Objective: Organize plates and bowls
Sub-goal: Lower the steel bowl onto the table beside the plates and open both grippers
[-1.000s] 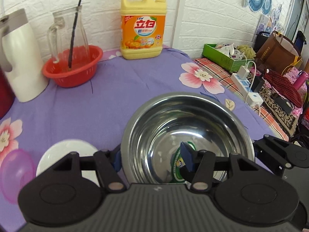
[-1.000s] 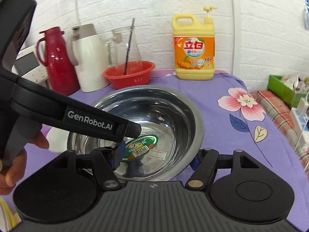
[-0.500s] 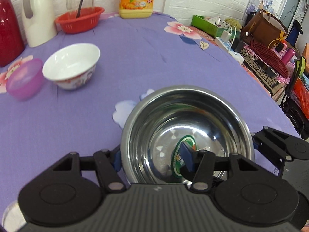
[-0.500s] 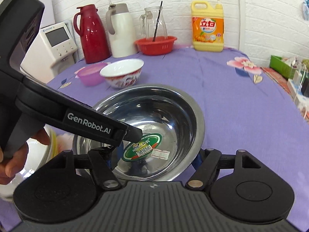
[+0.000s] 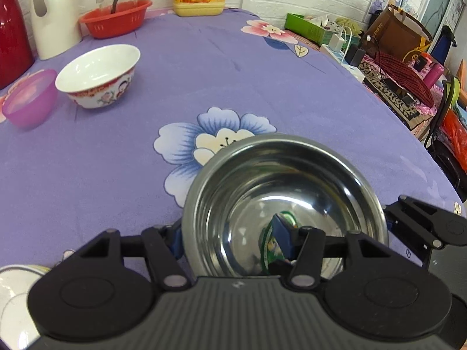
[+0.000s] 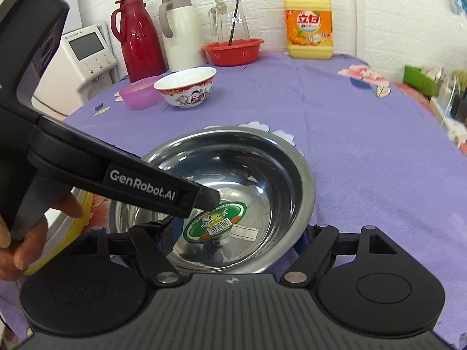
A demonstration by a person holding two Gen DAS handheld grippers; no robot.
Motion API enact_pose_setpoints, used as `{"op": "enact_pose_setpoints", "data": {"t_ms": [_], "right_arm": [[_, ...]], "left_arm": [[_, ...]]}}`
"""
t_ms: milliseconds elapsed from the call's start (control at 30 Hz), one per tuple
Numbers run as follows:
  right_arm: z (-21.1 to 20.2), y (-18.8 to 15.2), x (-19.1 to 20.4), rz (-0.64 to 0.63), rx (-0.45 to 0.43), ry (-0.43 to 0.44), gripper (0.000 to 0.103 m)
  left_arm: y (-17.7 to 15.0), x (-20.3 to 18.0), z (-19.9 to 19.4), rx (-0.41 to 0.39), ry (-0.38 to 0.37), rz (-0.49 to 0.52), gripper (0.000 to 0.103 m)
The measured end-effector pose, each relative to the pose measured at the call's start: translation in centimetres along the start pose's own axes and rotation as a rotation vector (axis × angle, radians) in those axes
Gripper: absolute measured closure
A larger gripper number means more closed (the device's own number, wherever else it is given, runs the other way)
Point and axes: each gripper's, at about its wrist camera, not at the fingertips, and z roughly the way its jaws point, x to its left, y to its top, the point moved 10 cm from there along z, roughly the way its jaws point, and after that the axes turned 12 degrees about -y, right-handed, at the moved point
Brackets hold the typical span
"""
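Gripping the steel bowl [image 5: 292, 192] by opposite walls, the left gripper [image 5: 230, 236] and right gripper [image 6: 230, 242] each clamp its rim, one finger inside. Beyond it on the purple cloth [image 5: 204, 81] sits the white bowl [image 5: 99, 73], beside a pink bowl [image 5: 29, 99].

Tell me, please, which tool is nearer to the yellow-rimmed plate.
Left. The left tool grips the rim of the steel bowl on the side beside the yellow-rimmed plate; the right tool holds the bowl's other side, farther from it.
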Motion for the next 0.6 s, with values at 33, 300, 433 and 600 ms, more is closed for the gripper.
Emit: {"op": "enact_pose_setpoints", "data": {"t_ms": [33, 300, 433, 600], "right_arm": [[0.0, 0.0, -0.1, 0.009, -0.001, 0.009, 0.000], [-3.4, 0.3, -3.6, 0.094, -0.043, -0.001, 0.000], [-4.4, 0.9, -5.6, 0.116, -0.072, -0.035, 0.000], [-4.1, 2.6, -6.1, 0.151, -0.078, -0.009, 0.000]], "left_arm": [[0.1, 0.3, 0.0, -0.004, 0.010, -0.001, 0.042], [0.8, 2.8, -4.5, -0.107, 0.002, -0.074, 0.028], [1.2, 5.2, -6.9, -0.156, 0.037, -0.107, 0.028], [1.7, 7.7, -9.1, -0.204, 0.083, -0.145, 0.028]]}}
